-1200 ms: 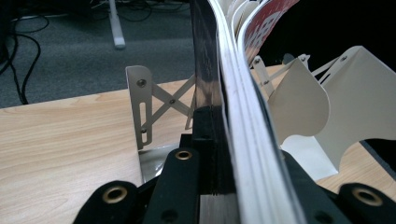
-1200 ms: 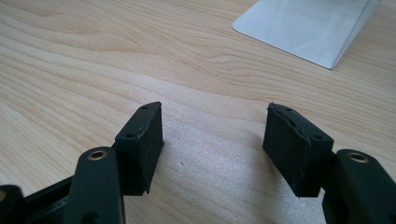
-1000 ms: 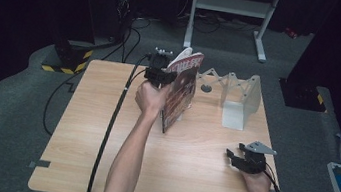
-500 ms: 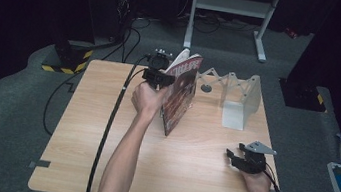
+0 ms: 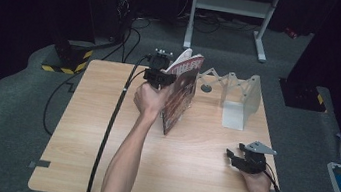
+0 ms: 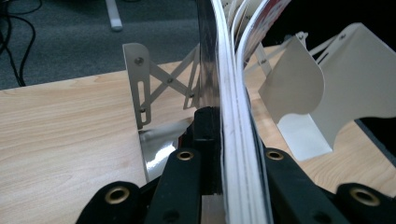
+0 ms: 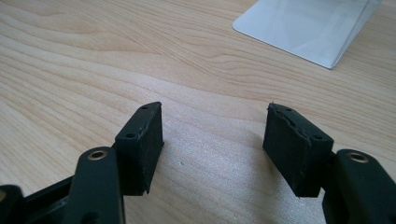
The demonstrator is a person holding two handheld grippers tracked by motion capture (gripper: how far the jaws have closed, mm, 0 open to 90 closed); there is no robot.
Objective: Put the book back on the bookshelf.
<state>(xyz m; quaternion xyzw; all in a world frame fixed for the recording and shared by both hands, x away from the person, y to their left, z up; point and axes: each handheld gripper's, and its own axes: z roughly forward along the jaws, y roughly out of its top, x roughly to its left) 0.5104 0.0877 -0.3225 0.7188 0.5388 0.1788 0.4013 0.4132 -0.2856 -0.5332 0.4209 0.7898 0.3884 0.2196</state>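
Left tongs (image 6: 219, 154) clamped on the magazine's (image 5: 181, 95) lower edge, holding it upright near the counter's (image 5: 77, 133) far edge, just beside the expanding metal book rack (image 5: 237, 93). Right tongs (image 7: 212, 144) wide, empty, resting low on the counter. Advice: keep grip firm, guide the magazine upright between the rack's plates. Left forearm extended forward, wrist level.

Magazine (image 5: 181, 95) cover with large red lettering, too blurred to read, no other legible text
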